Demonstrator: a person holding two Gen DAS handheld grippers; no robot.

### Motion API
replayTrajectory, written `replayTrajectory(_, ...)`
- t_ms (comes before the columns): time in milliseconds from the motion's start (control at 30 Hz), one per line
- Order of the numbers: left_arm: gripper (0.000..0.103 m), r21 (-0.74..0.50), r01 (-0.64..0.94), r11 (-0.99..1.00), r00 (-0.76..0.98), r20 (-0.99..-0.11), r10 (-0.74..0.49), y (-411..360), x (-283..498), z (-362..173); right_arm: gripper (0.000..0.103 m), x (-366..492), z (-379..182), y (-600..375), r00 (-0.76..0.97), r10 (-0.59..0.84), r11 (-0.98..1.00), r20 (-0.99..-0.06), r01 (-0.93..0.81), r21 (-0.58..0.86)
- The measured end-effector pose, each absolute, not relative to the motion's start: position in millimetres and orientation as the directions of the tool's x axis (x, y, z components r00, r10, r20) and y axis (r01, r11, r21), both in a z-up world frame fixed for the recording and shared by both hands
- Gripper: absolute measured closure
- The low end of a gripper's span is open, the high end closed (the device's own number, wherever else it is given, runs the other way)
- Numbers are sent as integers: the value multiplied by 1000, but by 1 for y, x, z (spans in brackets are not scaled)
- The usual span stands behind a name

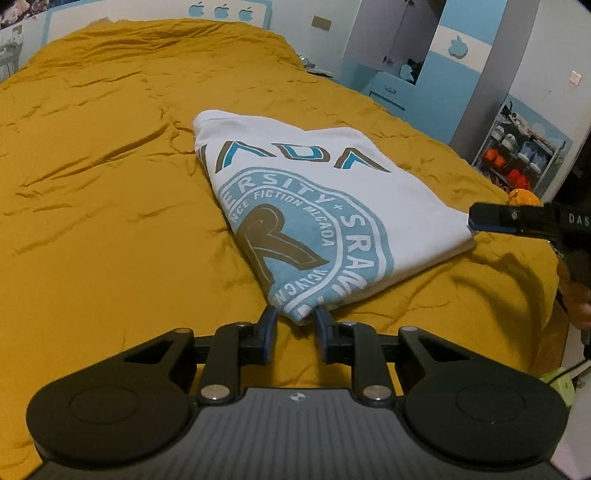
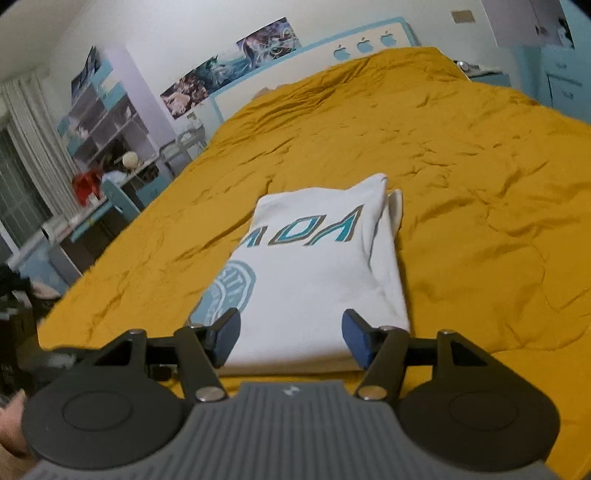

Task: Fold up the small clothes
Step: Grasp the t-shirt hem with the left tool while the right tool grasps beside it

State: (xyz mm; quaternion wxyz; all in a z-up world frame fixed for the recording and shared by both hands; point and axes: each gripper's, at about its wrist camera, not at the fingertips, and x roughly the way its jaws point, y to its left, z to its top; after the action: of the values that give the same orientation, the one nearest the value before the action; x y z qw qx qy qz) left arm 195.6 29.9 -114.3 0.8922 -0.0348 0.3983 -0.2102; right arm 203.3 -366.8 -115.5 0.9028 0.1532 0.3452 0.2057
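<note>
T-shirt (image 1: 325, 206) — white, blue round print — is seen folded into a compact rectangle on the mustard bedspread (image 1: 110, 177), well short of the headboard (image 1: 155, 16). The left gripper (image 1: 293, 321) is set at the shirt's near corner, jaws narrowed but a gap is visible; the corner sits between the pads, and a firm pinch cannot be confirmed. The right gripper (image 2: 290, 338) is held over the shirt's near edge with jaws wide apart, nothing clamped. Risks as judged: only the top layer may be caught at that corner, so the stack could be peeled open if lifted — layers already splay at the shirt's far end. Bedspread could also be pinched with the cloth, and one-sided pulling may skew the fold.
</note>
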Motion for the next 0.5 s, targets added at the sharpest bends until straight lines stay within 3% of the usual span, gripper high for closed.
replayTrajectory(67,76,-225,340,913,597,-698,-394,27,198,-116,45,206,-122,-365,675,470,870,-568,-248,425)
replayTrajectory(167,89,-236,322,917,612,-688,-392,27,197,-117,45,208,-130,-365,684,453,876,-572,-222,429)
replayTrajectory(233,93,-173,322,931,625,-700,-346,23,196,-112,45,210,-135,-364,687,437,887,-581,-220,406)
replayTrajectory(333,93,-133,313,940,635,-707,-312,24,196,-110,46,212,-143,-370,673,446,881,-591,-213,422)
replayTrajectory(400,85,-161,294,942,598,-738,-313,27,203,-123,46,214,-147,-373,667,462,867,-585,-200,456)
replayTrajectory(500,85,-222,287,932,563,-748,-351,32,205,-128,46,212,-148,-373,659,462,869,-593,-205,450)
